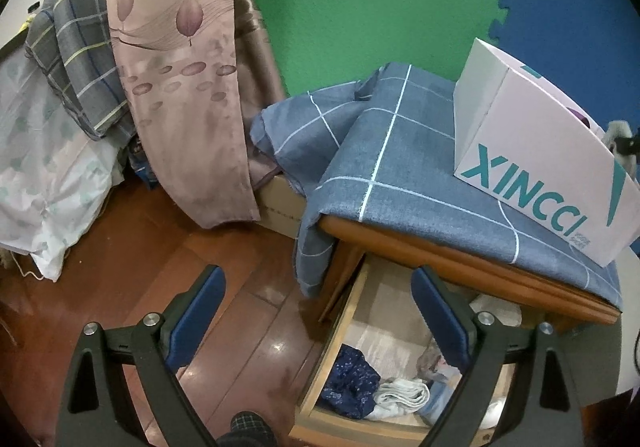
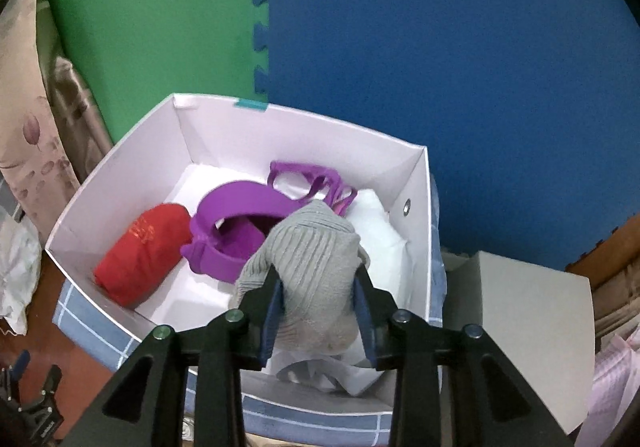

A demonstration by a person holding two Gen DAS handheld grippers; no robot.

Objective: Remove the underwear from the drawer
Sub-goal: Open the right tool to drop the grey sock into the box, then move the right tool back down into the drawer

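Box (image 2: 416, 183) on worktop: red roll (image 2: 144, 255) by left wall, purple garment (image 2: 236, 223) mid. Right tool (image 2: 318, 311) gripping grey underwear (image 2: 308, 259) (over box). Left tool (image 1: 320, 311) wide, empty, above drawer (image 1: 344, 327).

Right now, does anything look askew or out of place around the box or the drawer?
The checked blue cloth under the white box lies rumpled, one corner drooping past the cabinet edge beside the open drawer. The right claw holds a grey ribbed garment over the box. Nothing looks spilled or damaged.
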